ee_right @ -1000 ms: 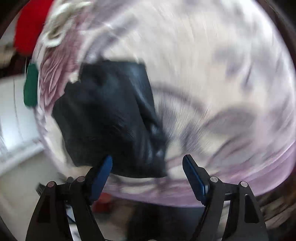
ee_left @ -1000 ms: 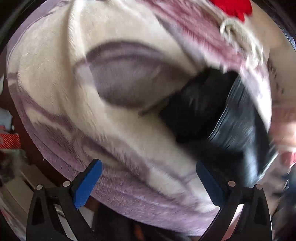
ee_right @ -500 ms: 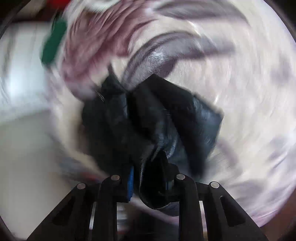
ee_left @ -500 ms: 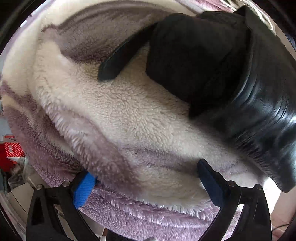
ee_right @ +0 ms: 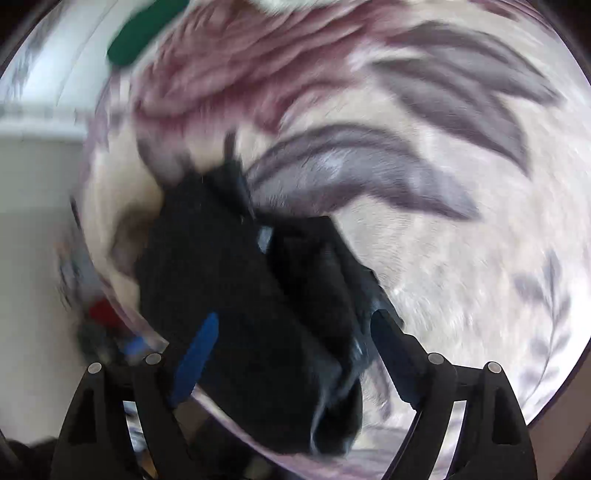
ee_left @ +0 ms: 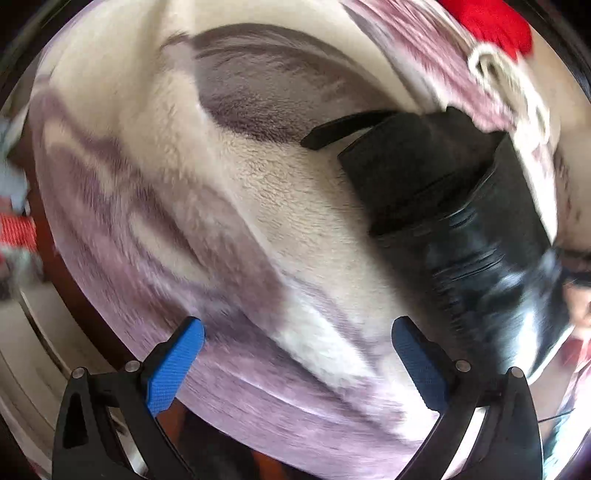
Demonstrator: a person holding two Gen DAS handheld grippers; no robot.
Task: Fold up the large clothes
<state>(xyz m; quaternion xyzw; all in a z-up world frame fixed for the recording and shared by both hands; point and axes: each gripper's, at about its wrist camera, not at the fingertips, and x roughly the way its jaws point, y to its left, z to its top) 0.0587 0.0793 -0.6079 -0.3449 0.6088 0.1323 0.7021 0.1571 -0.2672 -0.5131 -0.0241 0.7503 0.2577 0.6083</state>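
A black garment (ee_left: 454,206) lies bunched on a fluffy cream and purple blanket (ee_left: 229,229), at the right of the left wrist view; part of it looks glossy. My left gripper (ee_left: 297,354) hangs open over bare blanket, left of the garment, with nothing between its blue pads. In the right wrist view the same black garment (ee_right: 236,280) fills the lower middle. My right gripper (ee_right: 295,350) is over it with its jaws opening; the cloth lies between the wide-spread pads and neither visibly presses on it. The picture is blurred.
A red item (ee_left: 491,18) and a cream knitted piece (ee_left: 506,74) lie at the blanket's far edge. A green object (ee_right: 144,26) sits at the top left of the right wrist view. A pale floor (ee_right: 33,258) shows past the blanket's left edge.
My right gripper had closed on the black garment half a second ago and has now spread wide again. The left gripper has shifted away from the garment, which now sits farther right and smaller.
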